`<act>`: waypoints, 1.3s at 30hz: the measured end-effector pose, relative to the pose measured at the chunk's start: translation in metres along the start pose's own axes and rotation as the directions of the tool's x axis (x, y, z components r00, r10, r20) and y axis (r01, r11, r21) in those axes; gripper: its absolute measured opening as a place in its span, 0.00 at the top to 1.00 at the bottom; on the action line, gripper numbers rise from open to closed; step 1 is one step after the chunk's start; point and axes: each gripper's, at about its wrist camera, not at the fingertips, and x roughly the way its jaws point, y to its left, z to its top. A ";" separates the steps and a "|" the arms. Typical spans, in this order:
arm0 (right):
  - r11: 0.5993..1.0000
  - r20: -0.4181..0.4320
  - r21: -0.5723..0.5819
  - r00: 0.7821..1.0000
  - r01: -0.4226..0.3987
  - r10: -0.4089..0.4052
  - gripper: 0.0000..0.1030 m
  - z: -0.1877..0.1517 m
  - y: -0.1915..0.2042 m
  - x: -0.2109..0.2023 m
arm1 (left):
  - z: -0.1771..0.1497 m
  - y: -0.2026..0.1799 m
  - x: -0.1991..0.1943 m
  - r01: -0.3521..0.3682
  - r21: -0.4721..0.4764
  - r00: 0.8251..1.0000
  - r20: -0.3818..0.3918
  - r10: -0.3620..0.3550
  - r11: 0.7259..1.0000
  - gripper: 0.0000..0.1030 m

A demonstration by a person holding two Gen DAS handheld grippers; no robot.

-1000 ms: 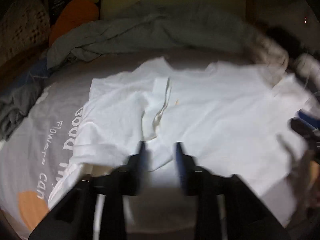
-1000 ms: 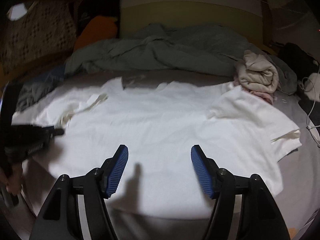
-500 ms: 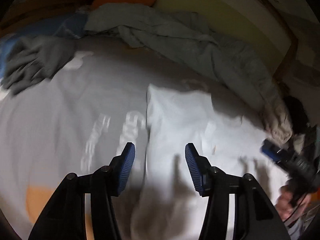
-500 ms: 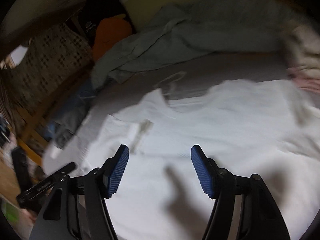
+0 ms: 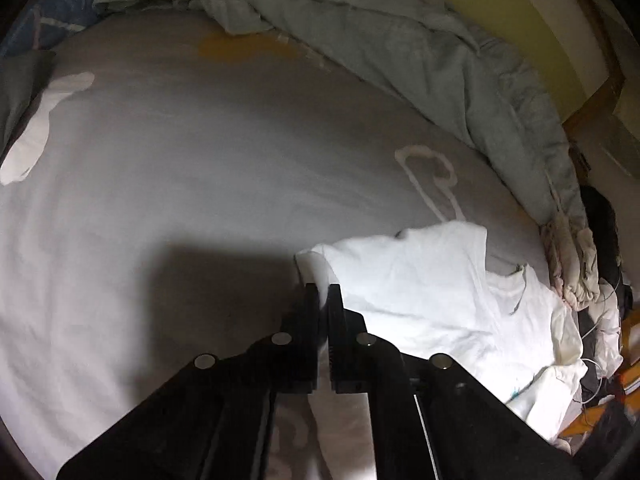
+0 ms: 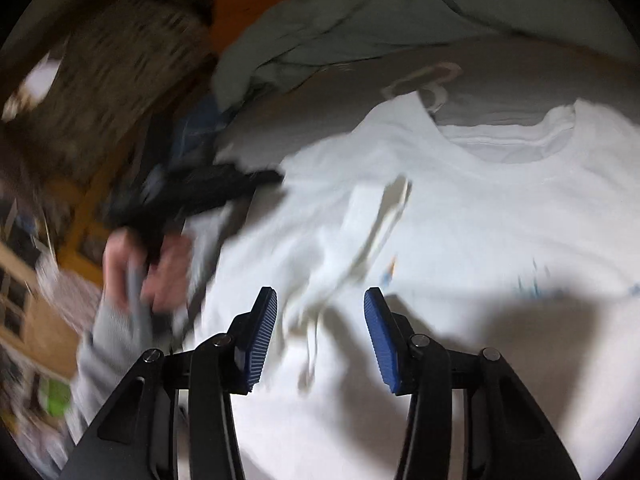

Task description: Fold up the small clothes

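A white T-shirt (image 6: 460, 216) lies spread front-up on a grey printed bedsheet (image 5: 192, 168), its neckline toward the rumpled grey-green duvet (image 5: 420, 48) heaped along the far side of the bed. The left gripper (image 5: 323, 294), which half a second ago hovered with its jaws apart over the shirt's edge, has just snapped closed at the shirt's left side; its jaws now stand together with white cloth bunched right at their tips, so it appears to have pinched the sleeve or side edge, though the exact fold caught is hard to make out. In the right wrist view the left hand (image 6: 148, 268) and its tool are blurred at that same edge of the shirt. The right gripper (image 6: 320, 300) has narrowed its jaws in the last half second but they remain apart, hanging over a crumpled ridge of fabric near the shirt's middle with no pad visibly pressing on it. Judged from this, the first fold is beginning: one side seems seized, while the right has not yet taken hold.
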 end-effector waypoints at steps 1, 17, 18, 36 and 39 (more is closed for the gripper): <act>1.000 -0.010 -0.011 1.000 0.001 -0.001 0.53 -0.008 0.003 0.003 | 0.001 -0.003 -0.003 -0.004 0.019 0.999 0.038 0.003 1.000 0.97; 0.997 0.076 -0.037 0.995 0.065 -0.062 0.99 -0.044 0.009 0.003 | 0.000 -0.003 0.011 -0.151 0.050 0.980 0.141 0.142 0.987 0.97; 0.996 0.101 -0.031 0.991 0.087 -0.083 0.99 -0.048 0.007 -0.007 | 0.000 -0.003 0.011 -0.156 0.050 0.979 0.144 0.147 0.987 0.97; 0.992 0.188 -0.042 0.976 0.121 -0.111 0.50 0.011 -0.014 -0.042 | -0.124 -0.052 -0.132 -0.401 0.058 0.865 0.352 0.357 0.914 0.79; 0.997 0.126 -0.041 0.990 0.071 -0.065 0.50 0.053 -0.014 -0.017 | -0.152 -0.040 -0.118 -0.277 0.012 0.929 0.261 0.264 0.961 0.93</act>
